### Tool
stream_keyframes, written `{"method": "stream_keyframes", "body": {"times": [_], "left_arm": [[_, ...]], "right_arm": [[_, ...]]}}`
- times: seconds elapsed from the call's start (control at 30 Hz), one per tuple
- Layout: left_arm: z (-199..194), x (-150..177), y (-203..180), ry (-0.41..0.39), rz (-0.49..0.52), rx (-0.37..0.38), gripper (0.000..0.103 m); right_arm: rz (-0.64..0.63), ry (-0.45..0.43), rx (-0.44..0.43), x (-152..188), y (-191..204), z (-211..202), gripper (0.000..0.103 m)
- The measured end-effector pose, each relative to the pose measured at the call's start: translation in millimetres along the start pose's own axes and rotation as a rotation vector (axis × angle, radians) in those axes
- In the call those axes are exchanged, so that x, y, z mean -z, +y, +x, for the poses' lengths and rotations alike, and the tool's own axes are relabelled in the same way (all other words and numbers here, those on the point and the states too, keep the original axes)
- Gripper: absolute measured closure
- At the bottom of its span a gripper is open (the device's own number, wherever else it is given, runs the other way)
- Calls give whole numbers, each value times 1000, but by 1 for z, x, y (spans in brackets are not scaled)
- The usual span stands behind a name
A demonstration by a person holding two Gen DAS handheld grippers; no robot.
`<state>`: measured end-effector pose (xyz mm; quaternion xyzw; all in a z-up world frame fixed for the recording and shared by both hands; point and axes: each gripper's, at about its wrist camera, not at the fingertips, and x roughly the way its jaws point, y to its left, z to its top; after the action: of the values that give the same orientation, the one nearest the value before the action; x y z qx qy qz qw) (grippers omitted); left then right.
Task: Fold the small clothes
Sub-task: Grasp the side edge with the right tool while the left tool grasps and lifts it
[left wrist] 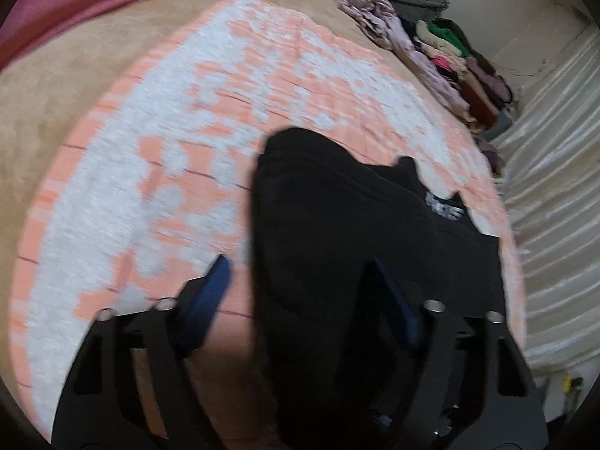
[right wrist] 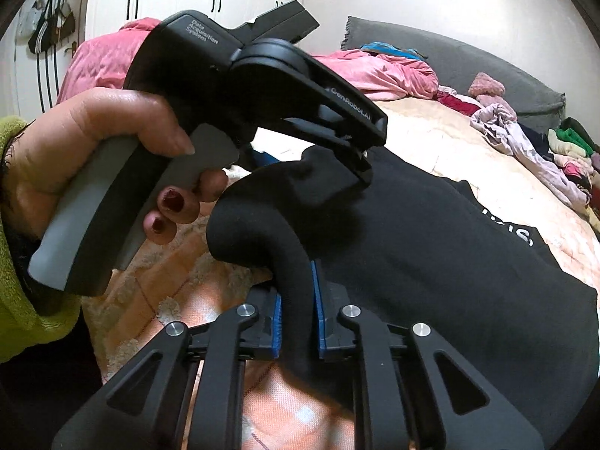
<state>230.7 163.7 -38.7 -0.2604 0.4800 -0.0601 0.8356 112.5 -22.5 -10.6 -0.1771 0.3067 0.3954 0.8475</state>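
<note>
The black garment point(right wrist: 431, 247) lies spread on the peach-and-white blanket point(left wrist: 150, 172) over the bed, probably so it can be folded flat, and both tools work its near edge. The right tool point(right wrist: 296, 302) is clamped on a rolled fold of that edge, apparently to lift it, while the left tool point(left wrist: 303, 281) stands apart with cloth between its fingers, not pressing. Motion blur smears the left view, and the garment's white lettering point(right wrist: 519, 230) is partly cut off.

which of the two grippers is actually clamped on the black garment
The right gripper: its blue pads pinch a rolled edge of the black garment. The left gripper straddles the cloth with its fingers apart, not clamped.
</note>
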Motion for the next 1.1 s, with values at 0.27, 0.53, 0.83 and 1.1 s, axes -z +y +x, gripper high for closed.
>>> {"method": "stream_keyframes", "body": {"times": [0.27, 0.53, 0.83, 1.1], "left_arm": [[-6, 4, -19, -10, -9, 18, 91], [-40, 1, -80, -83, 67, 39, 93], [-36, 6, -190, -83, 209, 12, 92], [14, 25, -268, -6, 313, -12, 92]], "right_arm": [[58, -50, -23, -1, -12, -18, 92], [161, -174, -5, 3, -45, -70, 93], [337, -290, 2, 24, -103, -134, 94], [490, -338, 22, 65, -152, -169, 94]]}}
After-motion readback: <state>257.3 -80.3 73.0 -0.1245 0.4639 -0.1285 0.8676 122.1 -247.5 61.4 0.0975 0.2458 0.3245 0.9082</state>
